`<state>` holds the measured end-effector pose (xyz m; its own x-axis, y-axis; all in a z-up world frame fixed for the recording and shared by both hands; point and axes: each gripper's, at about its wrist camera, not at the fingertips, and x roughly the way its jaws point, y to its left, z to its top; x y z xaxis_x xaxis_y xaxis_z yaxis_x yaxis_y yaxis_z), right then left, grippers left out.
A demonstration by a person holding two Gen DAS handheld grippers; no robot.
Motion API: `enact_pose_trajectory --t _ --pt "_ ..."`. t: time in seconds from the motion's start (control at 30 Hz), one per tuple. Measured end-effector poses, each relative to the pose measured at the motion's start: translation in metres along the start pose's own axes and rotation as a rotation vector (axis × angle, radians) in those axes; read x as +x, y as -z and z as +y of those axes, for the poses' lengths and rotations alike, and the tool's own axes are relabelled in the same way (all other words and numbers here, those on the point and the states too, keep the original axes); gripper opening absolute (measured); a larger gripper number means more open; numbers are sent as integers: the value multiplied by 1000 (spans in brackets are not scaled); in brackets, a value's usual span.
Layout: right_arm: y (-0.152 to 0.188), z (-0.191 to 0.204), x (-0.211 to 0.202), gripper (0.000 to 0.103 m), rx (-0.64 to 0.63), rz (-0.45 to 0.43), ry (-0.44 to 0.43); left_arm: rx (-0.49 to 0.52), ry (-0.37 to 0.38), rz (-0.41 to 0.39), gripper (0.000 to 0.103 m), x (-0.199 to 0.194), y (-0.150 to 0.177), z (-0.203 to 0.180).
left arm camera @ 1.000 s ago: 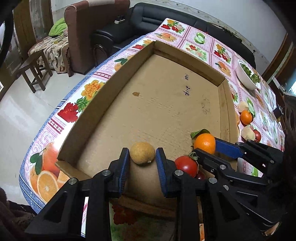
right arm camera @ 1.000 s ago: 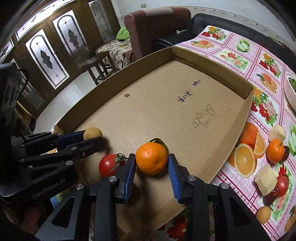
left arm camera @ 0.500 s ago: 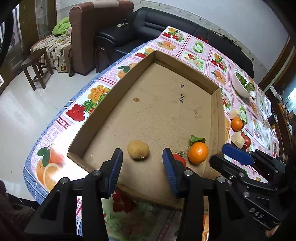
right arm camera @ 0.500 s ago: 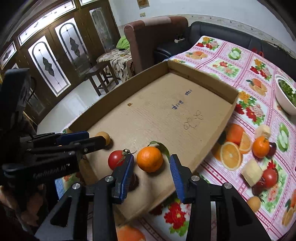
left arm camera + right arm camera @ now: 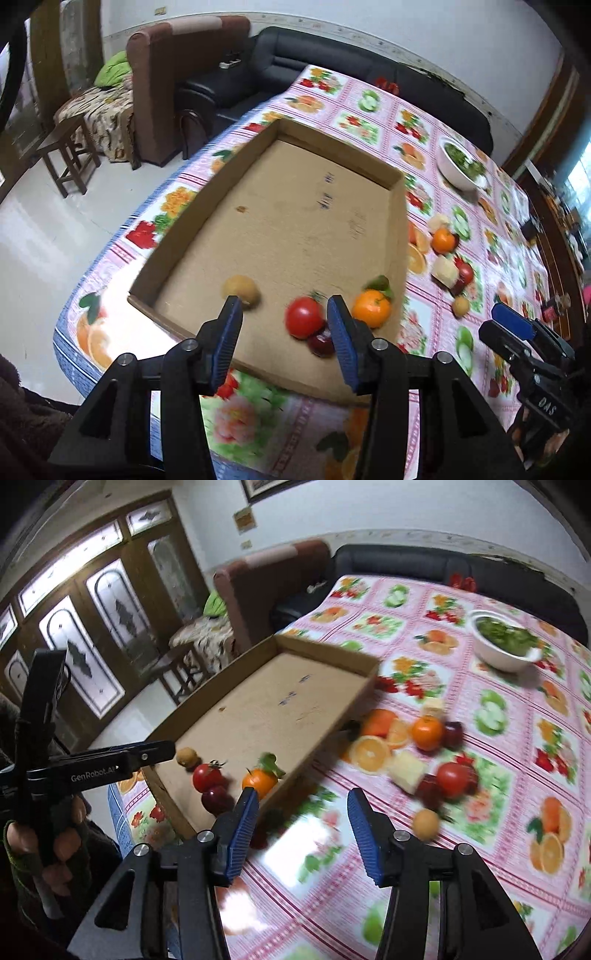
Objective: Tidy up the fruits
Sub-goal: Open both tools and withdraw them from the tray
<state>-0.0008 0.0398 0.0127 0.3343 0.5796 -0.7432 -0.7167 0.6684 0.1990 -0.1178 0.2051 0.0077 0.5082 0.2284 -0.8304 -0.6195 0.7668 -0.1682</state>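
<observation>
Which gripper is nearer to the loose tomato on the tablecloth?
Right. The right gripper, opening and empty, hangs over the cloth just short of the tomato. The left gripper stays over the box.

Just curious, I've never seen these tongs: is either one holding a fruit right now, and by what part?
Nothing is held. The left tongs and right tongs are both opening, with no fruit between them.
</observation>
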Motion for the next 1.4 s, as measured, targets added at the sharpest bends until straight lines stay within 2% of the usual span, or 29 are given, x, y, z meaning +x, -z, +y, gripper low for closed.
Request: enact_pose_trajectory --t 0.3,0.5,0.73,0.87,1.03,1.1,1.27,1.4 --pt "41 -67 -38 57 162 -20 83 100 57 31 46 2 14 -55" --pt "58 -99 -55 57 229 -36 118 160 76 39 46 -2 21 -83" --pt "66 -104 -57 57 246 -33 120 185 89 39 46 -3 26 -94" --pt "54 -96 -55 58 263 -37 88 152 98 27 46 -6 21 -87" --pt "33 -56 -62 62 143 -94 51 144 119 46 46 2 23 -83" --pt "33 -52 -58 64 125 -84 66 158 145 63 46 7 26 -90" --pt "44 -80 -46 64 185 -32 129 220 191 89 46 19 29 -118" --pt "55 -109 -47 64 255 -24 171 253 211 105 46 30 27 -136"
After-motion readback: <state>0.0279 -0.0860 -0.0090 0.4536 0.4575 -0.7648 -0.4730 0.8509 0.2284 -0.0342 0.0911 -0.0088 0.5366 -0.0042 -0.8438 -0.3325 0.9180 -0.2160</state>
